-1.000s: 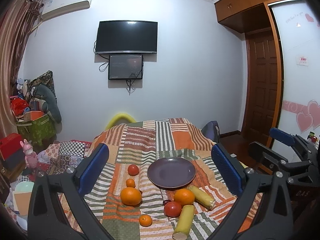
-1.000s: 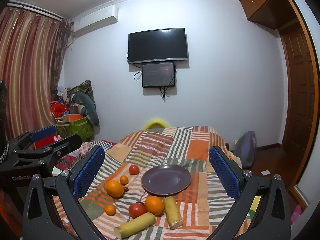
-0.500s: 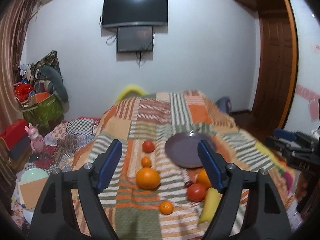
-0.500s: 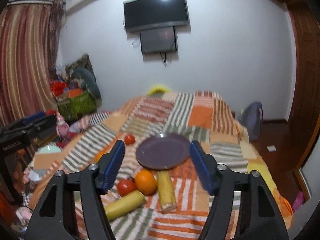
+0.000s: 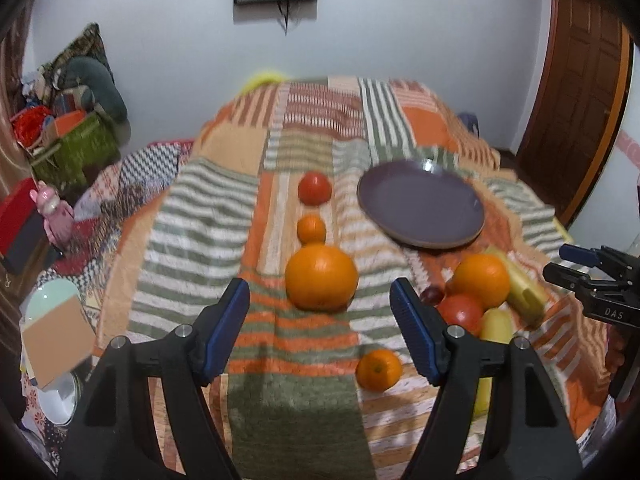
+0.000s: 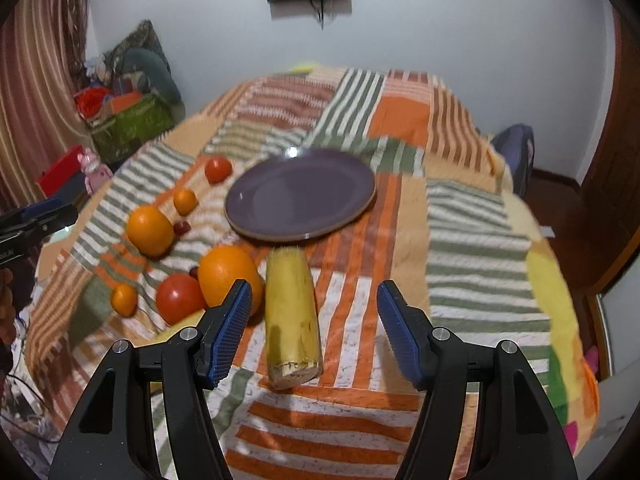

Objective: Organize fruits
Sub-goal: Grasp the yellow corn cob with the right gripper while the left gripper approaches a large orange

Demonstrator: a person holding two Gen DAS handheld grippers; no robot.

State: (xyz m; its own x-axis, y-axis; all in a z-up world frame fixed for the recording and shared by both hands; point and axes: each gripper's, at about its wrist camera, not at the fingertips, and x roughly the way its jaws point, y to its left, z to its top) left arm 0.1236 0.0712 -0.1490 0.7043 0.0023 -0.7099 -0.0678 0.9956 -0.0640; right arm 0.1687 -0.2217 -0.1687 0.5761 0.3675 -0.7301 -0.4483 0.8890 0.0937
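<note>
A purple plate point(image 5: 420, 210) point(image 6: 300, 196) lies empty on the striped patchwork cloth point(image 5: 240, 216). My left gripper point(image 5: 320, 316) is open, just short of a large orange point(image 5: 321, 278). Beyond it lie a small orange point(image 5: 311, 229) and a tomato point(image 5: 315, 188). My right gripper point(image 6: 314, 320) is open over a yellow sugarcane piece point(image 6: 292, 312). To its left lie an orange point(image 6: 228, 274), a tomato point(image 6: 178, 298) and a small orange point(image 6: 124, 299). A second large orange point(image 6: 150, 230) lies further left.
A second yellow piece point(image 5: 520, 284) and a small orange point(image 5: 378, 370) lie at the near right in the left wrist view. Boxes and clutter point(image 5: 68, 140) stand on the floor to the left. A wooden door point(image 5: 576, 80) is at the right.
Both grippers have moved forward and down toward the fruits and tilted downward. The left now lines up with the large orange, the right with the yellow piece. Both jaws have narrowed.
</note>
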